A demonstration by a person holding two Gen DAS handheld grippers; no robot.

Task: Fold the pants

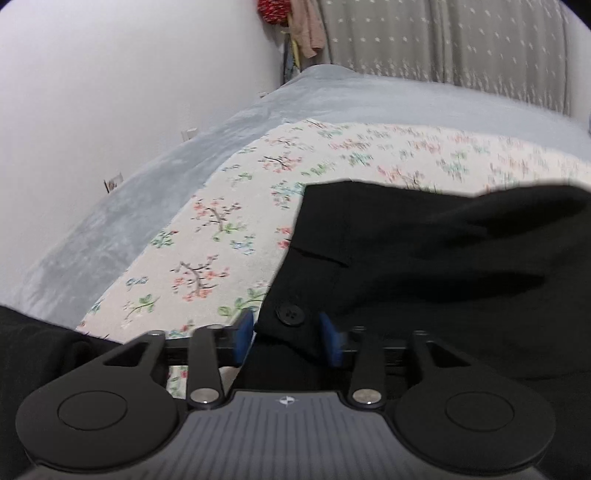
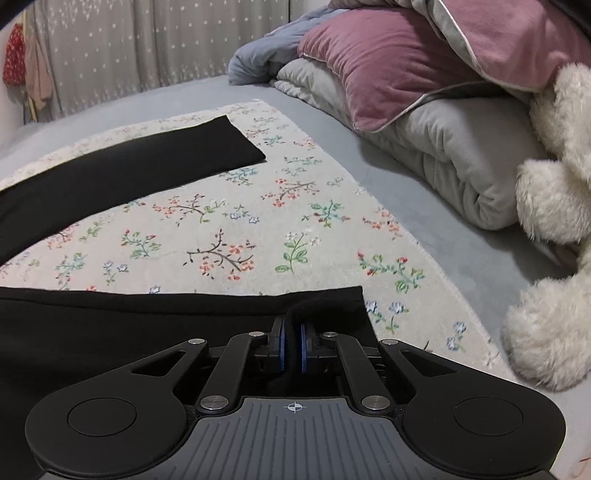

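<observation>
right tool (image 2: 291, 345): clamped on hem of black pants (image 2: 110, 332) | other leg flat on floral cloth (image 2: 258, 221) | bed (image 2: 369, 158): pink pillow (image 2: 376, 70), white plush toy (image 2: 554, 206)

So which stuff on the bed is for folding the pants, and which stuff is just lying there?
For the job:
- black pants
- left gripper, around the waistband by the button
- right gripper, pinching a leg hem
- flowery cloth under the pants

Just lying about:
- pink pillow
- grey folded quilt
- fluffy white toy
- hanging clothes
</observation>
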